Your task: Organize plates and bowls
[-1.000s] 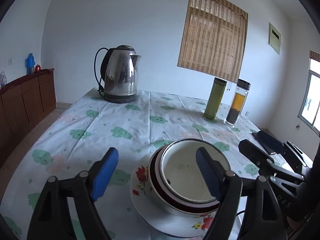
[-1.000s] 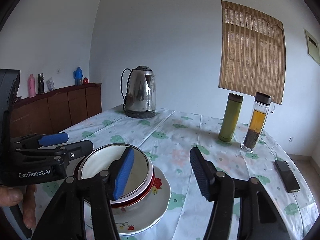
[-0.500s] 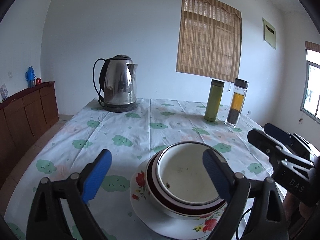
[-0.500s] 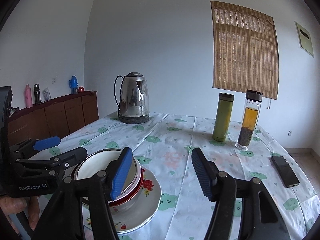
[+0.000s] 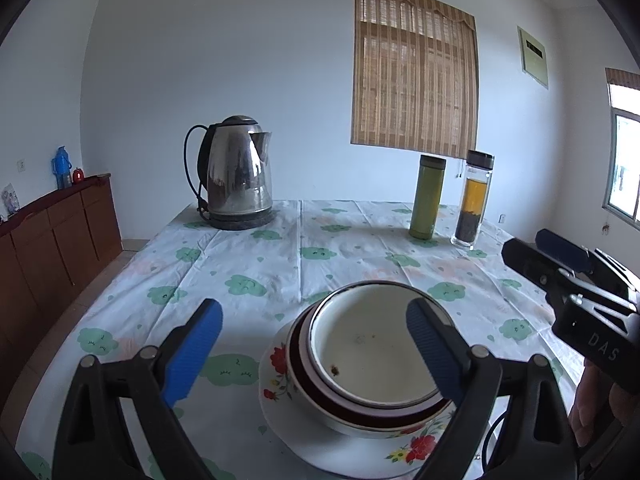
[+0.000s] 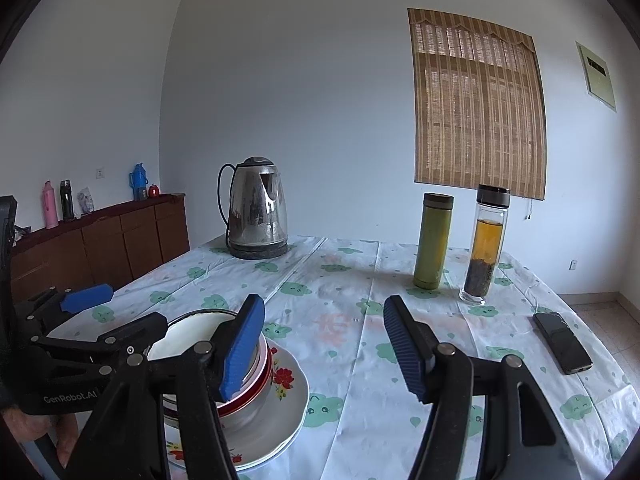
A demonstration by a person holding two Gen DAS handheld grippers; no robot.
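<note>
A white bowl with a metal rim sits inside a red-rimmed bowl, which rests on a flowered plate on the table. My left gripper hovers just in front of the stack, open wide. Its right finger crosses the white bowl's right side and its left finger stands off to the left of the plate. Neither touches a dish. My right gripper is open with only tablecloth between its fingers, to the right of the plate. It also shows at the right edge of the left wrist view.
A steel kettle stands at the far left of the table, with a green flask and a glass tea bottle at the far right. A phone lies near the right edge. A wooden sideboard runs along the left wall.
The left gripper's jaws have spread wider. Both views have levelled a little. The stacked dishes have not moved.
</note>
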